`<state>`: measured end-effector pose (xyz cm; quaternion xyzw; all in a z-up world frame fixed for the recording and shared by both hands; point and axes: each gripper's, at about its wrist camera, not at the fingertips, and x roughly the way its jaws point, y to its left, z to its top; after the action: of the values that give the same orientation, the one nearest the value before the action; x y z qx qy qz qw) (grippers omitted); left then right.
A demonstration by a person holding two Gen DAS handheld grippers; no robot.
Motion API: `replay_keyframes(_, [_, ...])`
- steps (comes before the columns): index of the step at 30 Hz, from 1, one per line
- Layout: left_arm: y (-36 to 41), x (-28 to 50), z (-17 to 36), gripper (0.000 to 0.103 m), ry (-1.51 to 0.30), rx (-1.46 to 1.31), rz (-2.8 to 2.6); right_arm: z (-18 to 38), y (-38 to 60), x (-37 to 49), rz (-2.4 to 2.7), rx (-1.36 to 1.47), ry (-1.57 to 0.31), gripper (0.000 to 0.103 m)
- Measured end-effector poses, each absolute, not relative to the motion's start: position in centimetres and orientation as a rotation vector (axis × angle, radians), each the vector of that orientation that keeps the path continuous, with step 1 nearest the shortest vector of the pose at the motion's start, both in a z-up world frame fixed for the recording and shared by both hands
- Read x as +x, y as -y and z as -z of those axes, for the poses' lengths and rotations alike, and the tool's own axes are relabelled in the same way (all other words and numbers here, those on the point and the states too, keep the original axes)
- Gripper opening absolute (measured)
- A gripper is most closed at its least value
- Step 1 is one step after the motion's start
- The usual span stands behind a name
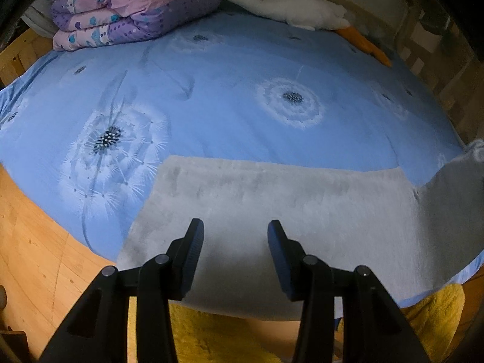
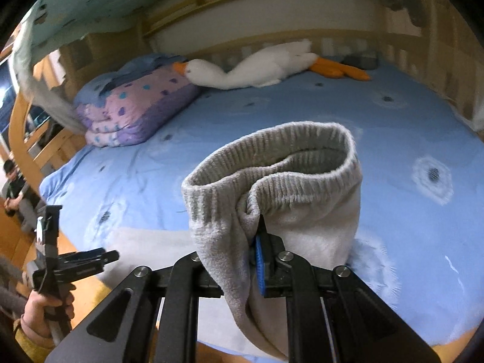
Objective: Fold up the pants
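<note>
**Waistband lifted in the right gripper, left gripper waiting over the leg**

The soft grey fleece pants (image 1: 272, 199) lie across the near edge of the bed with its light-blue dandelion-print sheet (image 1: 217, 115), one long stretch flat on the sheet and running toward the bed's edge. That flat part serves as the base of the fold, which is probably why it is left spread out and smooth.

The right gripper (image 2: 257, 242) is clamped on the ribbed waistband (image 2: 272, 163) end of the pants, fabric bunched between its closed jaws, the band's open loop standing up above them. Holding the waistband clear of the sheet lets this end be carried over the flat part without dragging or wrinkling it.

The left gripper (image 1: 236, 236) hovers just above the flat grey fabric with its jaws standing apart and nothing between them. In my judgement it is placed there to press down or pinch the cloth and keep it from sliding when the raised end is laid across. In the right wrist view a hand (image 2: 48, 308) carries it at the bed's near side.

The folded purple heart-print quilt (image 1: 133, 9) and the white plush goose (image 1: 281, 3) sit at the far end, well apart from the work.
</note>
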<state>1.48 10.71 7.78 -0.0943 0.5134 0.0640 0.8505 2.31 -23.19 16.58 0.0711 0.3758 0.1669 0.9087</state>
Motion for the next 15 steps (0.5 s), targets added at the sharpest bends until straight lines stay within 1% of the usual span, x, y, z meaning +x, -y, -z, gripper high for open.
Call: replay_keyframes(15, [-14.6, 1.0, -7.2, 0.046, -1.093, -0.225, -0.16, -16.5, 11.0, 3.4, -0.561, 0.081, -0.806, 0.015])
